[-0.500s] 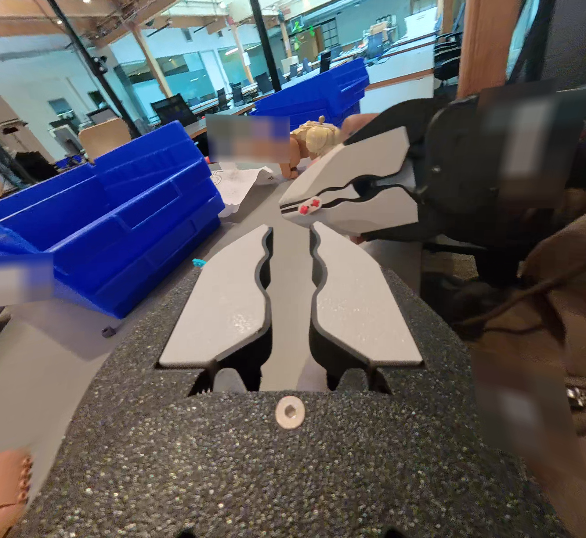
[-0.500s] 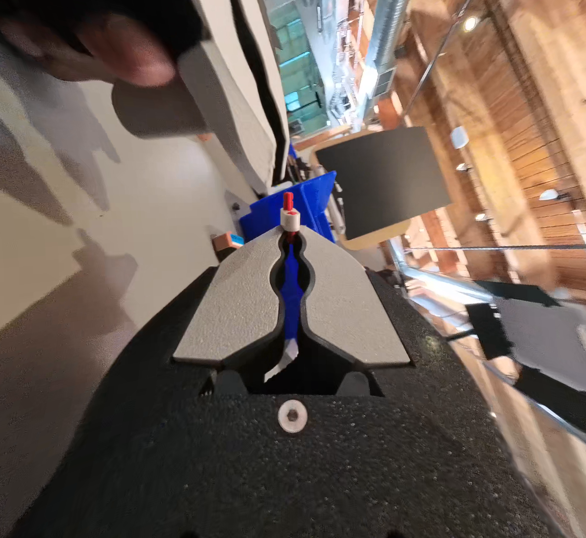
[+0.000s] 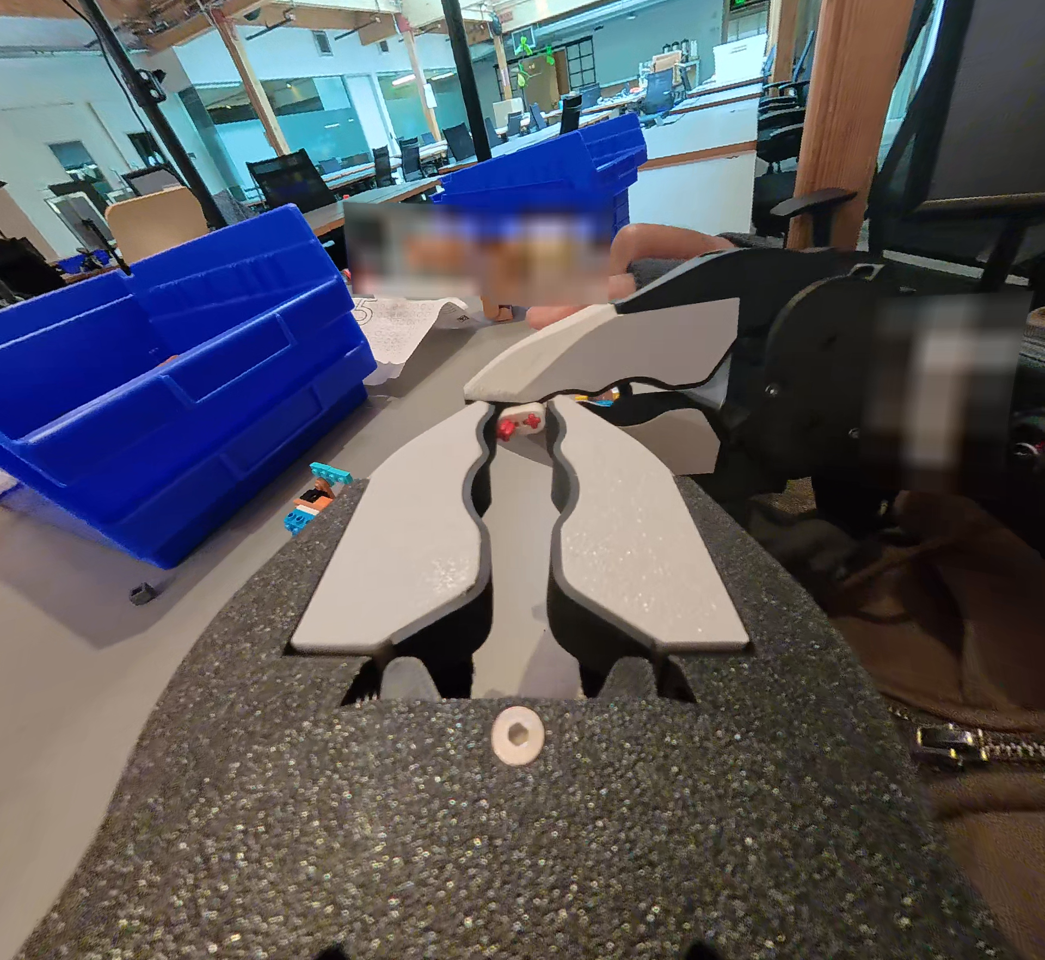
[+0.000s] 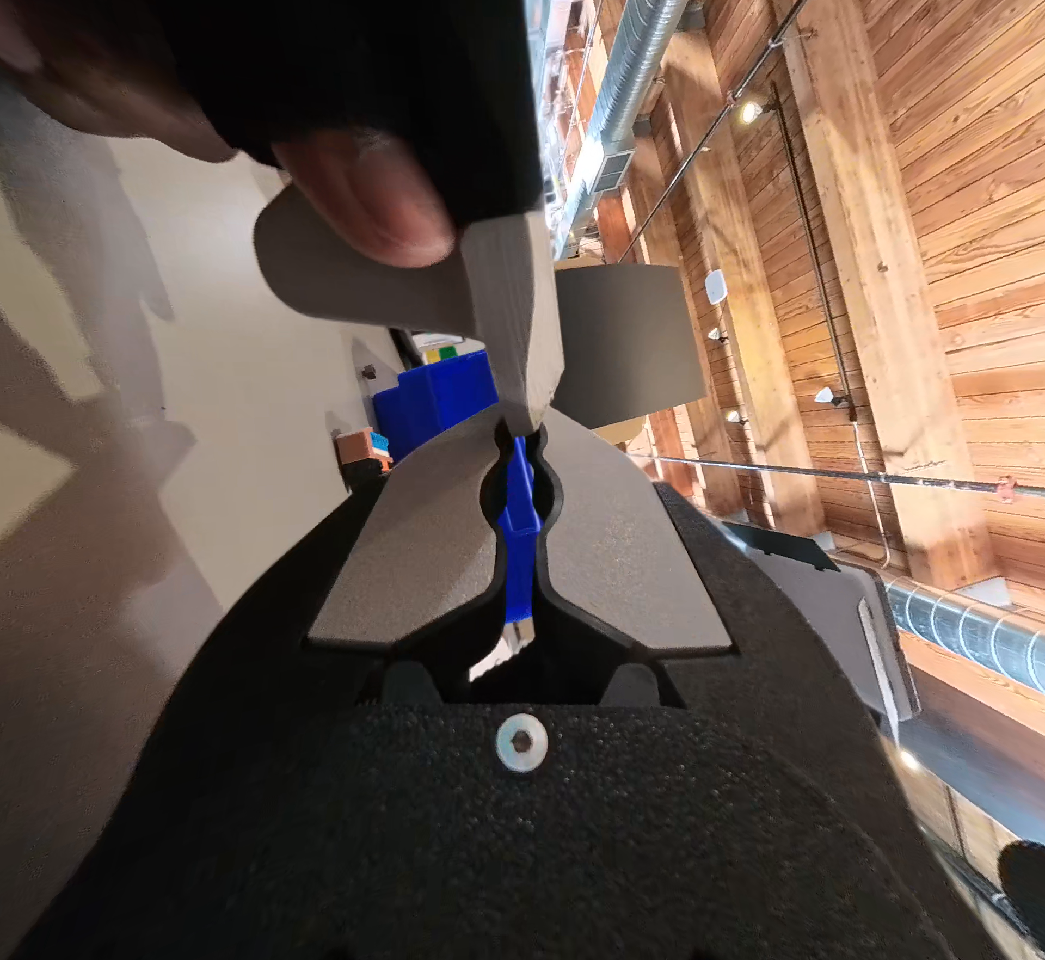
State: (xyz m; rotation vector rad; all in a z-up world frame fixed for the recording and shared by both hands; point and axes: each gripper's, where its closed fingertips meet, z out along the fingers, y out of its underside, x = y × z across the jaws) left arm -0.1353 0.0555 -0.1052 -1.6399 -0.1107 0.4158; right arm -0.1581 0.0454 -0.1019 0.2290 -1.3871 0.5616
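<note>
Crosswise, white-and-red piece (image 3: pixel 521 420) between left gripper (image 3: pixel 520 415) jaws.

A blue bin (image 3: pixel 186 367) sits on the grey table (image 3: pixel 85 678), a few small bricks (image 3: pixel 316 497) loose just beside it. A printed paper (image 3: pixel 404 330) lies behind. Farther back, more blue bins (image 3: pixel 543 181), stacked I think, then office chairs (image 3: pixel 294 186) and a wooden post (image 3: pixel 854 85)

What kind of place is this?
Probably an open-plan office or workshop: rows of desks with office chairs stand behind, blue storage bins sit on the grey table, and exposed timber beams and ducting run overhead.
</note>
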